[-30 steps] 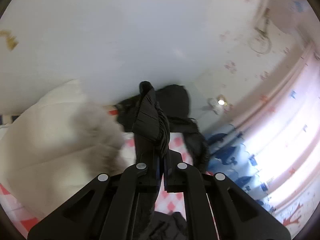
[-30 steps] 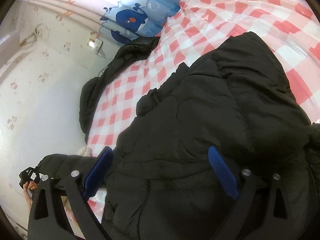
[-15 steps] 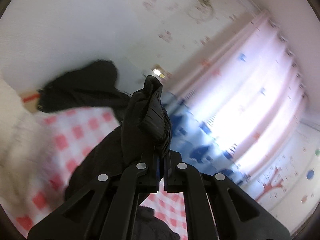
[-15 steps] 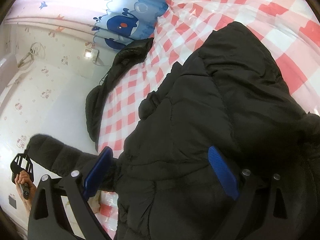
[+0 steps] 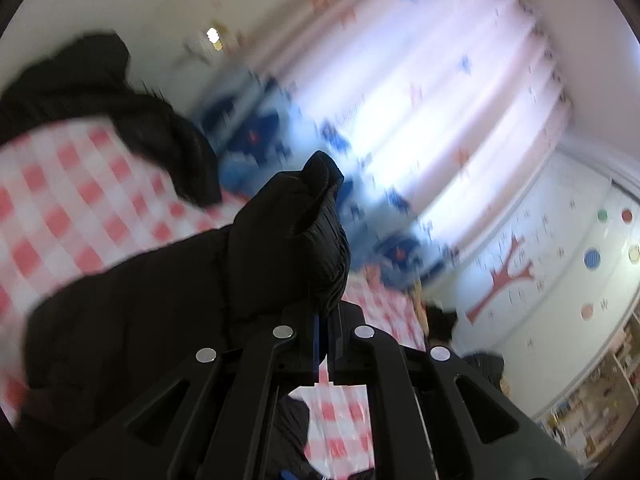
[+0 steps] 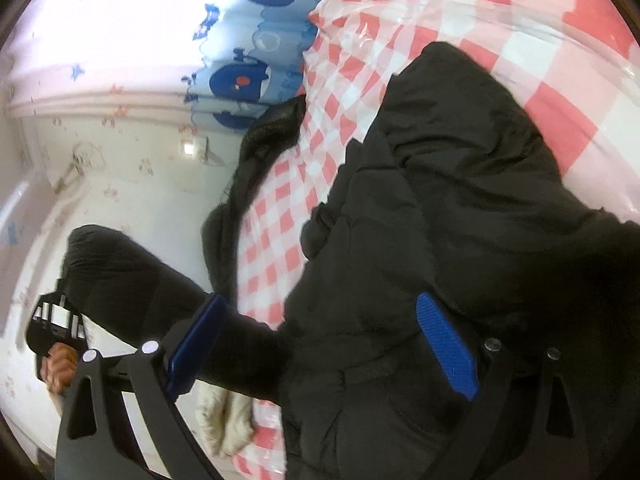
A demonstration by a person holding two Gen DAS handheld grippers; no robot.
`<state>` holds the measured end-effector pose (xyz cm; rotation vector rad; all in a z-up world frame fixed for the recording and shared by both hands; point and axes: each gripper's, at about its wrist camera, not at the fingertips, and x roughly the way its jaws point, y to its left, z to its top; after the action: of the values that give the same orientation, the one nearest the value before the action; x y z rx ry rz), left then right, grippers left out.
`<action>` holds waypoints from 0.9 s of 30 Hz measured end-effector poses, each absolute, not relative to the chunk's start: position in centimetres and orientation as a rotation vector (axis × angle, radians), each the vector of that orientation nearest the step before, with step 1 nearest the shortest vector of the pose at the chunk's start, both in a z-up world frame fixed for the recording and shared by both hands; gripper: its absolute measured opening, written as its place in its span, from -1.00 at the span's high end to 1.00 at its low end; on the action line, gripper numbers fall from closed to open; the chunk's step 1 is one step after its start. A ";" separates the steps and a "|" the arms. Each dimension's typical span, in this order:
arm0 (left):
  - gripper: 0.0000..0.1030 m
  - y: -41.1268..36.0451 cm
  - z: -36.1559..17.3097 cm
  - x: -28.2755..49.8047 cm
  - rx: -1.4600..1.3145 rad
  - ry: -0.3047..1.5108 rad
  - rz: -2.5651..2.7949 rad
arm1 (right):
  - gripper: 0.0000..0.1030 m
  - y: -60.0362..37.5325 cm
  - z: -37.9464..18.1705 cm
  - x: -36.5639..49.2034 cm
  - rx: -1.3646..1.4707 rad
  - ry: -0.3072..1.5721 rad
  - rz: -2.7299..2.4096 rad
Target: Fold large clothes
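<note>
The left gripper [image 5: 324, 320] is clamped on the cuff of the black quilted puffer jacket's sleeve [image 5: 292, 236], lifted above the red-and-white checked bedcover [image 6: 540, 68]. The right gripper [image 6: 320, 344] hovers spread wide above the jacket body [image 6: 460, 220]. The padding looks bulky, soft and slippery; grip hems or cuffs.

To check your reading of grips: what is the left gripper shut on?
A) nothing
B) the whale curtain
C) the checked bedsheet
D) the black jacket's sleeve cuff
D: the left gripper is pinched shut on the sleeve cuff of the black jacket.
</note>
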<state>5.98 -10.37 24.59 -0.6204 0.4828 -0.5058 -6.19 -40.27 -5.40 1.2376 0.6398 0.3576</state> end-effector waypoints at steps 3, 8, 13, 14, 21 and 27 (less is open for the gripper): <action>0.97 -14.1 20.4 6.9 -0.596 0.566 -0.551 | -0.80 -41.0 -5.7 -6.5 1.308 0.605 0.365; 0.97 -20.5 13.2 8.0 -0.563 0.709 -0.620 | -0.80 -42.3 -6.0 -7.1 1.404 0.547 0.383; 0.98 -26.2 6.3 8.2 -0.508 0.824 -0.678 | -0.80 -43.3 -6.4 -7.6 1.475 0.505 0.391; 0.97 -26.9 5.2 8.2 -0.499 0.841 -0.683 | -0.80 -43.4 -6.6 -7.6 1.492 0.501 0.394; 0.97 -29.7 -3.4 8.5 -0.439 0.996 -0.692 | -0.80 -44.0 -7.9 -7.7 1.574 0.490 0.407; 0.97 -30.0 -5.5 7.6 -0.381 1.021 -0.735 | -0.80 -44.3 -8.4 -7.5 1.602 0.488 0.407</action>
<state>7.63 -30.02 -5.50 -0.3810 1.0215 -0.7348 -7.54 -44.32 -8.41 1.6023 0.4880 0.4072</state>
